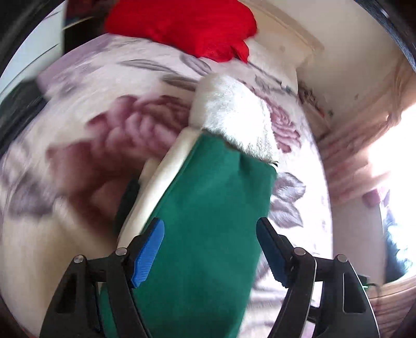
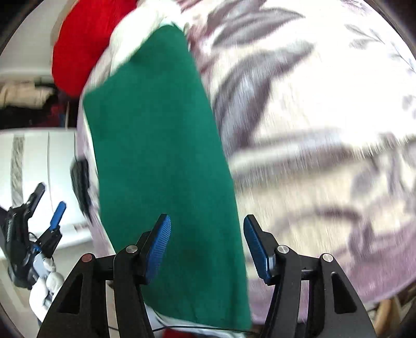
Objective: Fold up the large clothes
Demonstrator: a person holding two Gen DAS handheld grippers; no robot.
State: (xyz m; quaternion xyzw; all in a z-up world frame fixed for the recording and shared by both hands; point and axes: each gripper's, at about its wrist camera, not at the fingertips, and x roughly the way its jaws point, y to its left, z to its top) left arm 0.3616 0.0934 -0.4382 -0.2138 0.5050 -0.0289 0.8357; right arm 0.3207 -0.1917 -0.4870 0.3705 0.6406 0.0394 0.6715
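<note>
Here, a green garment [image 1: 208, 208] with a white furry trim [image 1: 231, 117] is seen spread lengthwise on a floral bedspread [image 1: 91, 130]. A red cloth [image 1: 182, 26] is bunched beyond the garment's far end. Both the left gripper [image 1: 210, 249] and the right gripper [image 2: 206, 241] are held above the garment with fingers released, nothing grasped. In the right wrist view, the left gripper [image 2: 49, 205] is seen off the garment's left edge.

A bed's floral blanket [image 1: 109, 145] carries the folded green garment [image 1: 208, 208] and a red cushion [image 1: 182, 23].
</note>
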